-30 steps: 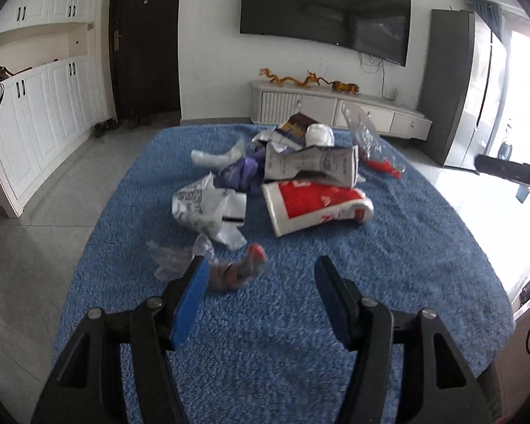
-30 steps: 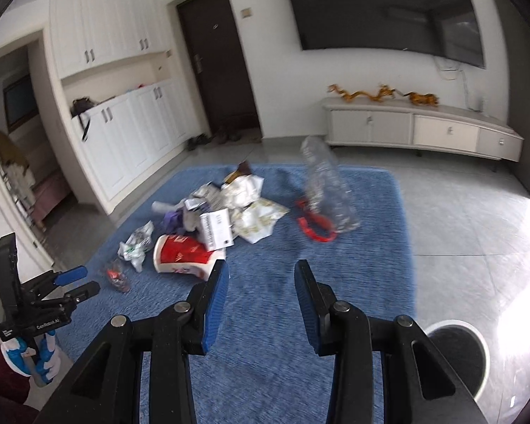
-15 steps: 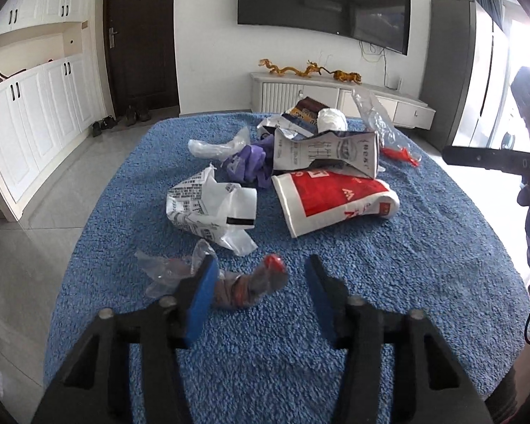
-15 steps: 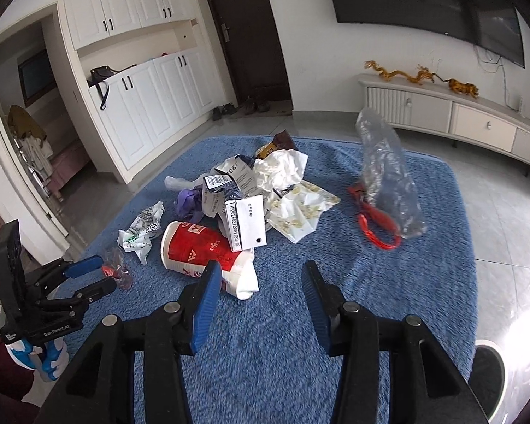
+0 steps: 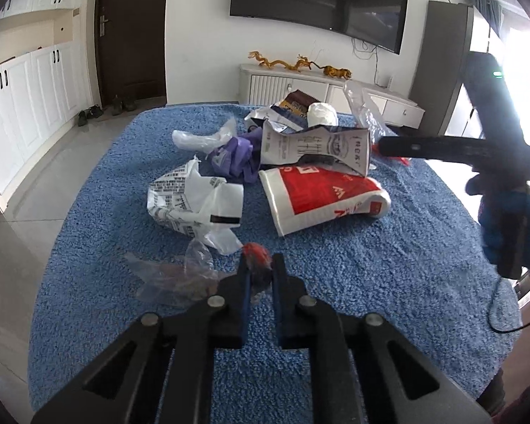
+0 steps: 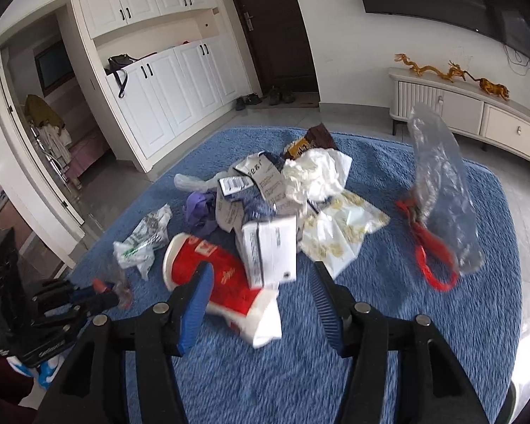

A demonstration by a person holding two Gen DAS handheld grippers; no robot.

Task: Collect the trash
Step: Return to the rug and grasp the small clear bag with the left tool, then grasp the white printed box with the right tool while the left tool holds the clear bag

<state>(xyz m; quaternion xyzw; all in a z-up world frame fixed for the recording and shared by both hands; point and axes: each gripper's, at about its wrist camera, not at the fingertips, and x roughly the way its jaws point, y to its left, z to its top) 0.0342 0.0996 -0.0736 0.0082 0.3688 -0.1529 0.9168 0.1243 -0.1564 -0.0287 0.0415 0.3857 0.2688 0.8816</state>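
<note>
Change since a second ago: the left gripper (image 5: 259, 275) has gone from wide apart to narrow, its jaws closing on the crumpled clear plastic wrapper with a red tip (image 5: 254, 252); the right gripper (image 6: 263, 282) has swung in toward the heap.
Left tongs: nearly pressed together, pinching the wrapper's red-tipped end; the clear tail trails left on the blue shag rug (image 5: 335, 265).
Why that hold: likely because the bunched end is the firmest part of a limp film.
Right tongs: spread and opening, nothing between the pads, aimed at the flattened red-and-white paper cup (image 6: 226, 282), probably widening to straddle it.
Trash: heaped mid-rug; a white printed plastic bag (image 5: 190, 205) just beyond the wrapper, a purple glove (image 5: 236, 157) behind, a clear bag with a red drawstring (image 6: 438, 190) apart on the right.
Stage: first piece being gripped; the rest uncollected.
</note>
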